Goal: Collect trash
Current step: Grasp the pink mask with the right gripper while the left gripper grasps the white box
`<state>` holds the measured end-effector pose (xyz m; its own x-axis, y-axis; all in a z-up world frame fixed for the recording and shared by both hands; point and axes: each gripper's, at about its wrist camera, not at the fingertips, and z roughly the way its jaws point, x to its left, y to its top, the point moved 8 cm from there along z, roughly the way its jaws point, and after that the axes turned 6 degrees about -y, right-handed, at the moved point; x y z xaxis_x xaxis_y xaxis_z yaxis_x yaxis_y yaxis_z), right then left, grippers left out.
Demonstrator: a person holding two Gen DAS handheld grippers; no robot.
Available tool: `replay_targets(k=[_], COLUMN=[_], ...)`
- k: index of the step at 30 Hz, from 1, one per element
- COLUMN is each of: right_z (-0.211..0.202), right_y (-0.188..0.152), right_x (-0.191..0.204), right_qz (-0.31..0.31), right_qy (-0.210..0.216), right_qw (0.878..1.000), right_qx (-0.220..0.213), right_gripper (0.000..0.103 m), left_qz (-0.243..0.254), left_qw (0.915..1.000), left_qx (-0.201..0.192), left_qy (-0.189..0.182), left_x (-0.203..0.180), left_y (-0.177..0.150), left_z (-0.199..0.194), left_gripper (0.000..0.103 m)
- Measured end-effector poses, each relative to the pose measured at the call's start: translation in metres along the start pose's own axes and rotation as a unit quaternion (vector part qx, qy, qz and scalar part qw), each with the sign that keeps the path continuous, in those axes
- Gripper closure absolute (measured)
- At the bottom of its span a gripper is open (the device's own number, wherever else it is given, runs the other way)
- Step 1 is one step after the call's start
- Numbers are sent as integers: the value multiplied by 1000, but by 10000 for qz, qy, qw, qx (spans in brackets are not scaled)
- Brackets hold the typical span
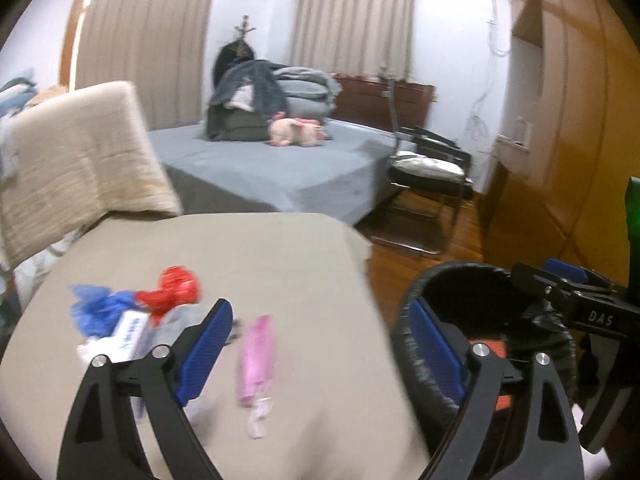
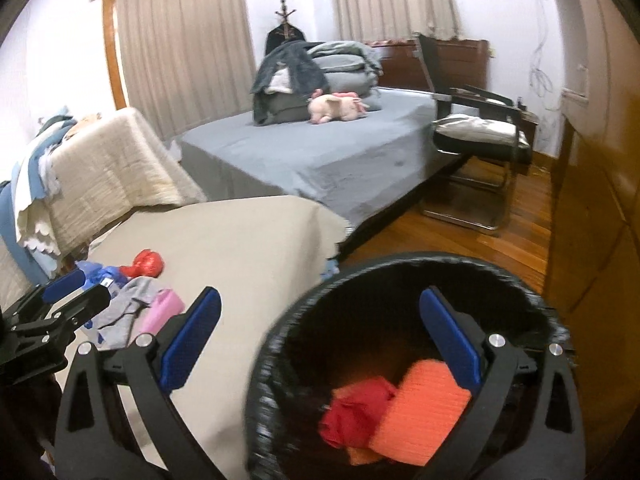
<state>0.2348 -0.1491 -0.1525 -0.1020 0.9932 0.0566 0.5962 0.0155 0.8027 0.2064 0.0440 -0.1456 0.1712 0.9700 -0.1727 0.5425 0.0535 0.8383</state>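
Observation:
A heap of trash lies on the beige table (image 1: 280, 248): a red wrapper (image 1: 174, 290), a blue wrapper (image 1: 100, 308), a white packet (image 1: 128, 334), grey paper (image 2: 120, 312) and a pink wrapper (image 1: 256, 356). A black bin (image 2: 400, 280) lined with a bag stands to the table's right and holds a red piece (image 2: 356, 408) and an orange piece (image 2: 424, 412). My left gripper (image 1: 324, 348) is open and empty, over the table's right edge. My right gripper (image 2: 320, 340) is open and empty above the bin's rim.
A grey bed (image 2: 340, 148) with folded bedding and a pink plush pig (image 2: 336, 106) lies behind the table. A black chair (image 2: 476, 132) stands on the wooden floor to the right. A towel-covered piece of furniture (image 1: 80, 164) is on the left, wooden cabinets (image 2: 600, 160) on the right.

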Motion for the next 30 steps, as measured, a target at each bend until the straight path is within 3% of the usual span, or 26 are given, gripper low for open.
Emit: replay_targets(k=[8,15,30], right_z=[26,53,94], right_y=[-5,-24,-60], right_x=[69,114,174], right_qz=[-297,-487,-809], right_qy=[274,422,614], right_qw=[9992,9976,9916], right_qx=[46,260,800], right_gripper=[6,6,6], left_qz=[-224,-478,-757], left_qw=[9978,9942,9908], left_qx=[-30,39,255], left_qy=[626,960,1094], left_x=[67,115,159], left_y=[-17,-35,-63], left_z=[-20,-31,-30], left_gripper=[15,16,17])
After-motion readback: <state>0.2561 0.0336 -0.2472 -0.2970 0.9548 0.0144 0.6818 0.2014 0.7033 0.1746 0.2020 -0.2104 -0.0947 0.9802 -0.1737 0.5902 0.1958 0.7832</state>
